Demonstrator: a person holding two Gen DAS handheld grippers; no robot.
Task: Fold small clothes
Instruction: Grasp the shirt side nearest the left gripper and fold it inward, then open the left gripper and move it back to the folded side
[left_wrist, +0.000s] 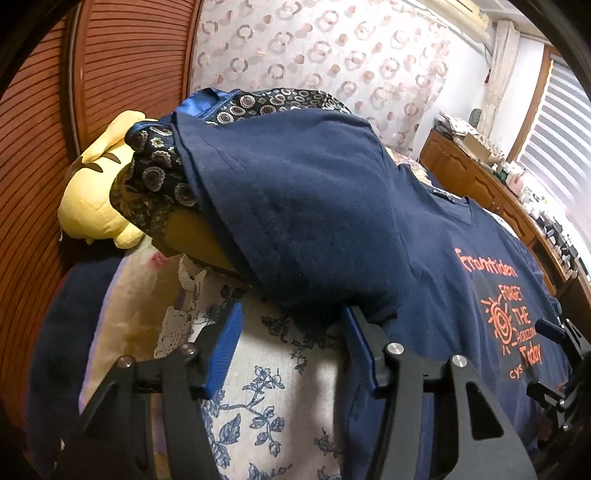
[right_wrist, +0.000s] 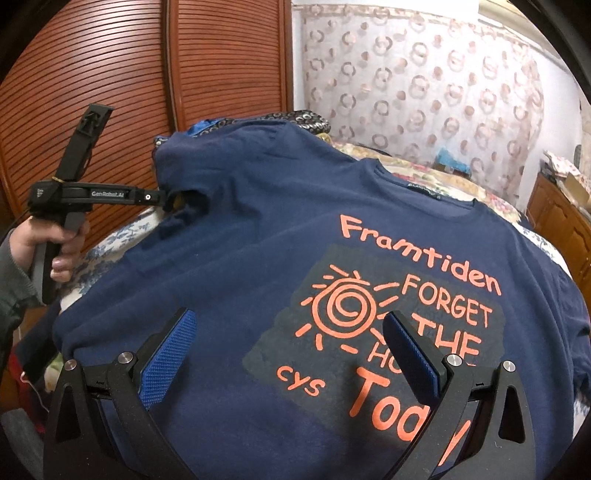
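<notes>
A navy T-shirt (right_wrist: 258, 236) with an orange sun and lettering lies face up on a floral bedcover (left_wrist: 266, 376). One sleeve (left_wrist: 295, 206) is draped over a raised pile at the bed's head. My left gripper (left_wrist: 291, 310) is at that sleeve's lower edge, jaws partly apart. The hem hangs between the fingertips, the right pad (left_wrist: 360, 343) is against the cloth, and bedcover shows in the gap. From the right wrist view my left gripper (right_wrist: 168, 201) meets the shirt at the sleeve. My right gripper (right_wrist: 290, 325) hovers open over the print, holding nothing.
A yellow plush toy (left_wrist: 92, 195) and a dark patterned cloth (left_wrist: 155, 173) sit under the sleeve at the head of the bed. Louvred wooden doors (right_wrist: 110, 74) stand behind, a curtain (right_wrist: 424, 92) beside them. A cluttered wooden cabinet (left_wrist: 491, 177) runs along the right. A hand (right_wrist: 62, 247) grips the left tool.
</notes>
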